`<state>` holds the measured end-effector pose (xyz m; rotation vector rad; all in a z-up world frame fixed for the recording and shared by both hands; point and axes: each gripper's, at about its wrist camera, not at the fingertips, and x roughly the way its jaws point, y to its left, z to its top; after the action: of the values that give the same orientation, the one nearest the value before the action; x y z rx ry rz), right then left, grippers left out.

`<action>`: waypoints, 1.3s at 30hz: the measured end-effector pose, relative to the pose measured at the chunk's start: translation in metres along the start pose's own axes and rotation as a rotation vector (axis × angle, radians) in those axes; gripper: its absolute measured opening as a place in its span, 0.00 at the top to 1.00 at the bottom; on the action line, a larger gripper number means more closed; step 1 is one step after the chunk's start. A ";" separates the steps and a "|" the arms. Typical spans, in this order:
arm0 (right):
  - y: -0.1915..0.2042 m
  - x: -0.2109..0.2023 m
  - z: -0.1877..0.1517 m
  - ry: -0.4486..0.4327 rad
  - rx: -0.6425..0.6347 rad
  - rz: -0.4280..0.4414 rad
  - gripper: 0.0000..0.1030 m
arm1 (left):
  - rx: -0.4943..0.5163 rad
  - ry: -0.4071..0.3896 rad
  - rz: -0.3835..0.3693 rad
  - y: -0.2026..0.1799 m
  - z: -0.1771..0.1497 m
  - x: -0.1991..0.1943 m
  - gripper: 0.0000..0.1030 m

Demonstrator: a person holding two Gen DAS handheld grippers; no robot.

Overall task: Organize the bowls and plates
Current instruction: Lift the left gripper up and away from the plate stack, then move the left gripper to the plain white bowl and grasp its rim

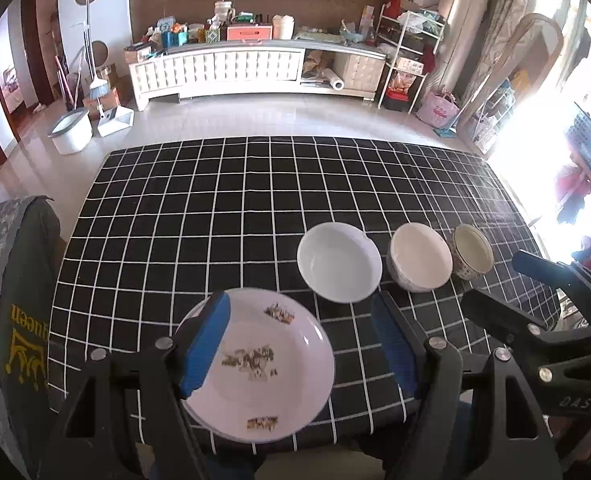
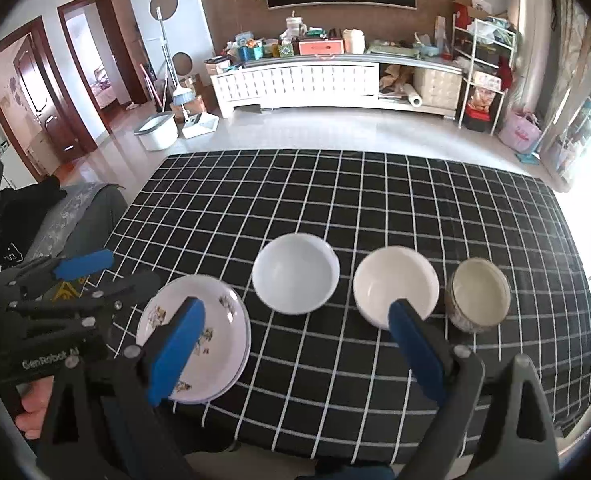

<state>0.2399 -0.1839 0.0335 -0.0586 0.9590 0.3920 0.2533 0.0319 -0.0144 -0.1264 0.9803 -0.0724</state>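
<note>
A white plate with floral prints point(image 1: 263, 364) point(image 2: 203, 336) lies near the table's front edge, seemingly on top of another plate. To its right stand a white bowl point(image 1: 339, 268) point(image 2: 295, 274), a cream bowl point(image 1: 421, 258) point(image 2: 395, 288) and a small patterned bowl point(image 1: 473, 252) point(image 2: 479, 296) in a row. My left gripper point(image 1: 301, 344) is open above the plate, empty. My right gripper point(image 2: 295, 352) is open and empty, above the table between the plate and the cream bowl. The right gripper shows in the left wrist view point(image 1: 507, 284), the left gripper in the right wrist view point(image 2: 111, 272).
The table wears a black cloth with a white grid point(image 1: 223, 208) point(image 2: 375, 208). A grey-covered chair point(image 1: 11, 300) stands at the table's left. Beyond the table are tiled floor, a white cabinet point(image 1: 223, 68), a mop bucket point(image 1: 71, 130) and a shelf rack point(image 1: 407, 60).
</note>
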 end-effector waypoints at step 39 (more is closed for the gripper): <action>-0.074 0.202 0.032 0.484 0.290 0.153 0.54 | -0.120 0.388 -0.078 0.026 0.057 0.207 0.44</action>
<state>0.3939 -0.1856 -0.1198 0.1939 1.4960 0.3832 0.4158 0.0374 -0.1576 -0.2676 1.3674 -0.1122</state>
